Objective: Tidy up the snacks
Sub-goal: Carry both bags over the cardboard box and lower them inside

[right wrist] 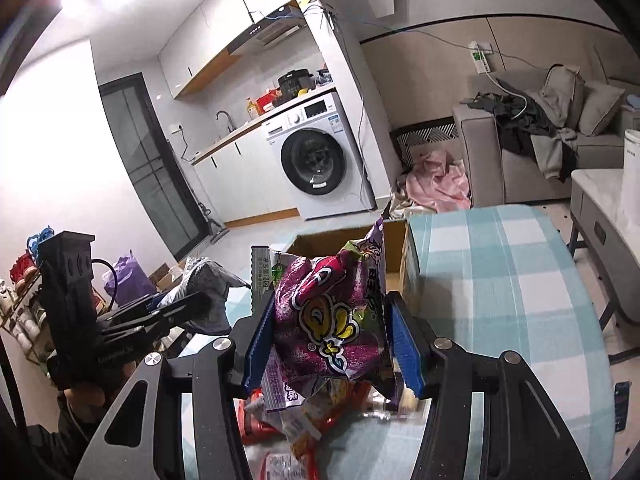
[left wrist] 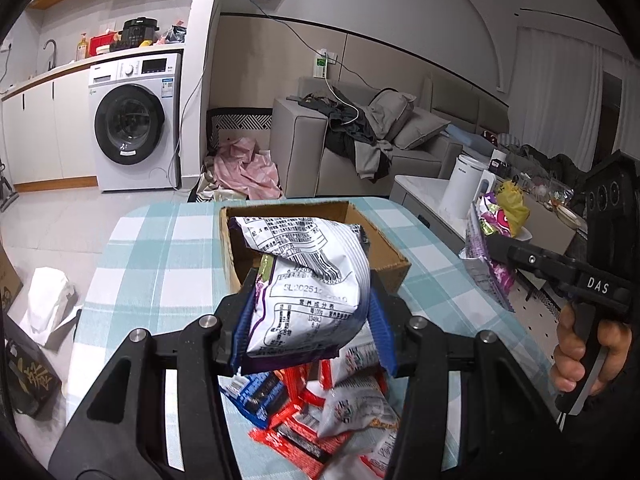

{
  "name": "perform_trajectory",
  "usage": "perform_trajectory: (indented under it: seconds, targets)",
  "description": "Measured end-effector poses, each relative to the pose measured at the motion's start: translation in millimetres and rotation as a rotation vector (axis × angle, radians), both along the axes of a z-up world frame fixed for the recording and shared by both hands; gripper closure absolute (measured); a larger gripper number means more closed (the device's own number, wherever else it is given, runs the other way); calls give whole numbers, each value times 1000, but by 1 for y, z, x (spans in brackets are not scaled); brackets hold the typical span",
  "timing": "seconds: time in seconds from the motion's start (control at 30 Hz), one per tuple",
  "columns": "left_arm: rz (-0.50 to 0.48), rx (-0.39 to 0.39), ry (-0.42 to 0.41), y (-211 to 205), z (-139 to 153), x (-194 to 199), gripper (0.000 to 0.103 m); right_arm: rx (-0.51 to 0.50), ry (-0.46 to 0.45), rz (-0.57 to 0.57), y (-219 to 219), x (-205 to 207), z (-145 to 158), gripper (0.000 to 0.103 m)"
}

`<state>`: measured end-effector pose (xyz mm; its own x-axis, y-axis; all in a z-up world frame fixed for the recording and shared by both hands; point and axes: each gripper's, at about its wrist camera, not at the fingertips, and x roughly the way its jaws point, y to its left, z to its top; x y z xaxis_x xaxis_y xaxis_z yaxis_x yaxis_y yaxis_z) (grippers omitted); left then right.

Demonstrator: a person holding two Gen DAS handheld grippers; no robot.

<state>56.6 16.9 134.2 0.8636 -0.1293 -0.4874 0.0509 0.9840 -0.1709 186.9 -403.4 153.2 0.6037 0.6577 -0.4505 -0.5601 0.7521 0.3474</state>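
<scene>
My left gripper [left wrist: 312,320] is shut on a white snack bag [left wrist: 308,280] with black print, held above the near edge of an open cardboard box [left wrist: 390,256] on the checked table. My right gripper [right wrist: 332,340] is shut on a purple snack bag [right wrist: 332,320] with a cartoon face, held above the table near the same box [right wrist: 320,240]. The right gripper also shows in the left wrist view [left wrist: 496,248] with the purple bag [left wrist: 496,220]. The left gripper shows in the right wrist view [right wrist: 192,304] with its white bag [right wrist: 208,280].
Several loose red, white and blue snack packets [left wrist: 320,412] lie on the teal checked tablecloth [left wrist: 160,248] below my grippers; they also show in the right wrist view [right wrist: 288,420]. A side table with a white kettle [left wrist: 464,188] stands to the right. A sofa [left wrist: 312,152] and a washing machine [left wrist: 132,124] are behind.
</scene>
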Motion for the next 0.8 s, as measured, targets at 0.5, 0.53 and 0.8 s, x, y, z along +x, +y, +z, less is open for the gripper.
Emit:
perform_trajectory:
  seconds: [0.5,0.53,0.8]
  targets:
    - [-7,-23,6,24,6,60,56,-22,29,-30,28,48,3,48]
    - [-7,-25,7,24,5,66,56,-26,35,-29,31,51,2,48]
    - [-15,-17,37,24,-13,111,56,-26,67,-22,41,79,-10,48]
